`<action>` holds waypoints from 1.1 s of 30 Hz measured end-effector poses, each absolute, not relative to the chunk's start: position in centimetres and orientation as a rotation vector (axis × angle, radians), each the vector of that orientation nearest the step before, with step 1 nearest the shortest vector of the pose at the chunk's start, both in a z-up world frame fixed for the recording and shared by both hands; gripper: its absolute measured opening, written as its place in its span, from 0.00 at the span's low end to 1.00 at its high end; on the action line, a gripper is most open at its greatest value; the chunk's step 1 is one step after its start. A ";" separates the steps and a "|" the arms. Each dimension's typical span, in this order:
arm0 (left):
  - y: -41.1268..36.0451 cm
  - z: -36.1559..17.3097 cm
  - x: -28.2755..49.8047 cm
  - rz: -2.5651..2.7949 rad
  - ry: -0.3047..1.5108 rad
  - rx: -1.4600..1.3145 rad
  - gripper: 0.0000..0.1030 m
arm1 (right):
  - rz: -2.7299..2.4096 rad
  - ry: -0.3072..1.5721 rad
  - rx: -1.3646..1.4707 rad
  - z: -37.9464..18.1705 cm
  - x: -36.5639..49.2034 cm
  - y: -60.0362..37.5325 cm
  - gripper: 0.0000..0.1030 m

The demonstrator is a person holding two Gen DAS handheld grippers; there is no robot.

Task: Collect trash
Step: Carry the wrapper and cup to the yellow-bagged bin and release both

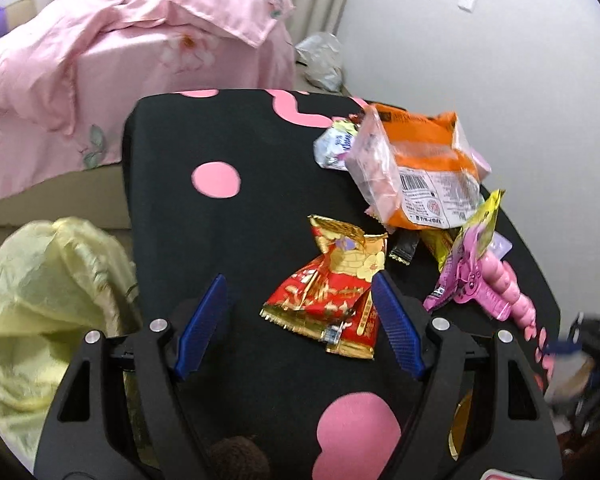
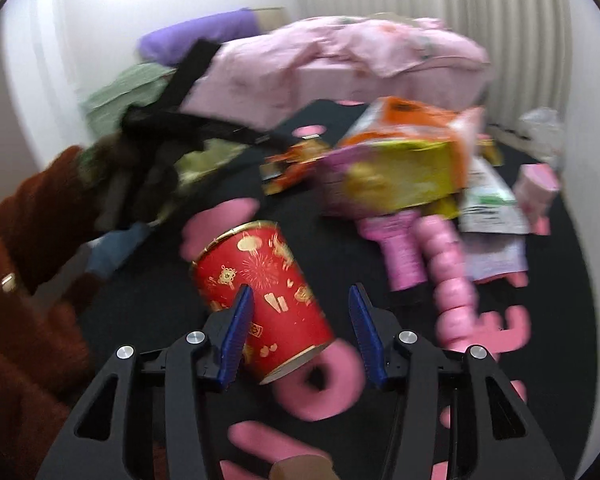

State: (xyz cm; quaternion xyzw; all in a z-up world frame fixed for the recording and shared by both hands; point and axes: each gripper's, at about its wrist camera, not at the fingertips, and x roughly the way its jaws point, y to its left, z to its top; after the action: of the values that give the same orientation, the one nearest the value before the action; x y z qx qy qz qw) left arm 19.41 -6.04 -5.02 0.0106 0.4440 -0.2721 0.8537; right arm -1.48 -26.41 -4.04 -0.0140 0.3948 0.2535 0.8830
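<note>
Just ahead of your left tongs [image 1: 300, 322], which stand spread wide with nothing between the blue pads, a red-and-gold wrapper [image 1: 332, 294] lies flat on the black table [image 1: 228, 132] with pink spots; its right edge sits just beside the right pad, though you cannot tell from here whether they touch. To your left, off the table's edge, a pale yellow bag [image 1: 40, 300] hangs crumpled and open. Right of the wrapper lies a pink toy [image 1: 496, 284] in purple packaging, and beyond it an orange snack bag [image 1: 416, 168] rests on a heap of other wrappers.

In the right wrist view, blurred by motion, your right tongs [image 2: 300, 328] are also released, and a red paper cup [image 2: 264, 300] with gold print lies tipped on its side between the pads, its rim pointing away from you and its left side against the left pad. Farther off sit the same pink toy [image 2: 420, 248] and orange snack bag [image 2: 404, 128]. Behind the table stands a bed [image 1: 120, 60] under pink floral bedding.
</note>
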 end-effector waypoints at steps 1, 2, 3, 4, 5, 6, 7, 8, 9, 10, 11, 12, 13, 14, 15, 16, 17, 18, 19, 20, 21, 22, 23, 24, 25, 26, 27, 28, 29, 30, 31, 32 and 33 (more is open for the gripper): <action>-5.7 -4.9 19.2 -0.570 0.935 0.005 0.69 | 0.572 0.841 -0.047 -4.3 -1.8 -25.7 0.46; -5.3 -4.8 19.0 -0.570 0.936 -0.005 0.69 | 0.574 0.845 -0.096 -4.7 -2.1 -25.0 0.47; -5.0 -4.8 18.8 -0.569 0.937 -0.007 0.69 | 0.563 0.834 -0.144 -4.8 -2.4 -24.3 0.49; -4.7 -4.7 18.6 -0.566 0.941 -0.008 0.69 | 0.550 0.825 -0.203 -4.9 -2.5 -23.5 0.51; -4.4 -4.6 18.4 -0.565 0.946 -0.011 0.69 | 0.549 0.823 -0.234 -5.0 -2.5 -23.1 0.51; -4.2 -4.6 18.3 -0.565 0.948 -0.014 0.68 | 0.553 0.821 -0.250 -5.1 -2.1 -22.7 0.51; -3.9 -4.7 18.3 -0.565 0.950 -0.020 0.68 | 0.556 0.818 -0.254 -5.1 -1.9 -22.6 0.51; -3.6 -4.8 18.2 -0.566 0.953 -0.026 0.68 | 0.556 0.816 -0.258 -5.1 -1.6 -22.3 0.51; -3.5 -4.9 17.9 -0.567 0.956 -0.029 0.68 | 0.557 0.811 -0.261 -5.2 -1.2 -22.2 0.52; -3.5 -5.1 17.8 -0.572 0.962 -0.032 0.68 | 0.560 0.800 -0.269 -5.2 -0.9 -22.0 0.52; -3.5 -5.2 17.8 -0.585 0.970 -0.033 0.68 | 0.562 0.789 -0.281 -5.3 -0.8 -21.8 0.52; -3.6 -5.4 17.6 -0.593 0.973 -0.031 0.68 | 0.562 0.774 -0.298 -5.4 -0.7 -21.5 0.52; -3.8 -5.5 17.6 -0.607 0.977 -0.026 0.67 | 0.560 0.757 -0.320 -5.5 -0.7 -21.1 0.53; -4.0 -5.6 17.6 -0.616 0.980 -0.022 0.65 | 0.554 0.749 -0.330 -5.6 -0.7 -20.9 0.53; -4.4 -5.6 17.7 -0.631 0.985 -0.017 0.63 | 0.542 0.745 -0.320 -5.5 -0.4 -20.8 0.53; -4.7 -5.7 18.0 -0.644 0.989 -0.015 0.62 | 0.535 0.746 -0.299 -5.5 -0.2 -20.9 0.52; -5.0 -5.7 18.2 -0.650 0.989 -0.014 0.62 | 0.528 0.747 -0.272 -5.5 -0.1 -21.2 0.52; -5.4 -5.7 18.7 -0.654 0.990 -0.011 0.62 | 0.523 0.752 -0.233 -5.5 0.3 -21.6 0.51; -5.7 -5.7 19.0 -0.654 0.992 -0.006 0.61 | 0.522 0.757 -0.210 -5.5 0.3 -21.8 0.50; -6.0 -5.8 19.4 -0.654 0.994 -0.001 0.59 | 0.514 0.765 -0.184 -5.4 0.5 -22.3 0.50; -6.5 -5.9 19.9 -0.652 0.999 0.010 0.58 | 0.500 0.769 -0.173 -5.4 0.5 -22.5 0.50; -6.9 -6.0 20.2 -0.649 1.004 0.022 0.57 | 0.473 0.775 -0.160 -5.4 0.5 -23.1 0.49; -7.5 -6.3 20.7 -0.648 1.014 0.040 0.56 | 0.448 0.783 -0.142 -5.4 0.6 -23.8 0.49; -7.9 -6.6 20.9 -0.646 1.022 0.051 0.55 | 0.434 0.788 -0.122 -5.3 0.6 -24.4 0.49; -8.3 -6.9 21.3 -0.639 1.031 0.065 0.54 | 0.415 0.790 -0.086 -5.1 0.4 -25.4 0.49; -8.5 -6.8 21.4 -0.635 1.021 0.072 0.54 | 0.400 0.786 -0.064 -4.9 0.2 -26.0 0.49; -8.7 -6.8 21.5 -0.633 1.030 0.074 0.54 | 0.380 0.781 -0.050 -4.6 0.0 -26.7 0.49; -8.8 -6.7 21.5 -0.633 1.034 0.070 0.52 | 0.350 0.775 -0.040 -4.3 -0.2 -27.3 0.49; -8.8 -6.7 21.4 -0.639 1.039 0.058 0.50 | 0.330 0.771 -0.033 -4.1 -0.4 -27.8 0.49; -8.8 -6.6 21.3 -0.642 1.043 0.048 0.49 | 0.304 0.763 -0.020 -3.8 -0.5 -28.5 0.49; -8.7 -6.6 21.1 -0.641 1.044 0.045 0.43 | 0.288 0.759 -0.010 -3.7 -0.7 -29.0 0.49; -8.7 -6.5 20.8 -0.639 1.043 0.044 0.39 | 0.272 0.755 -0.002 -3.6 -0.6 -29.5 0.49; -8.6 -6.4 20.4 -0.638 1.037 0.042 0.39 | 0.252 0.750 0.009 -3.4 -0.6 -29.9 0.49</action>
State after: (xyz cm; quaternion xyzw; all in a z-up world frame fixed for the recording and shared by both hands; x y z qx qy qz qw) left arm 20.39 -8.57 -6.36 0.0196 0.4870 -0.2996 0.8202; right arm -0.61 -29.93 -3.40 0.0042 0.3651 0.1226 0.9229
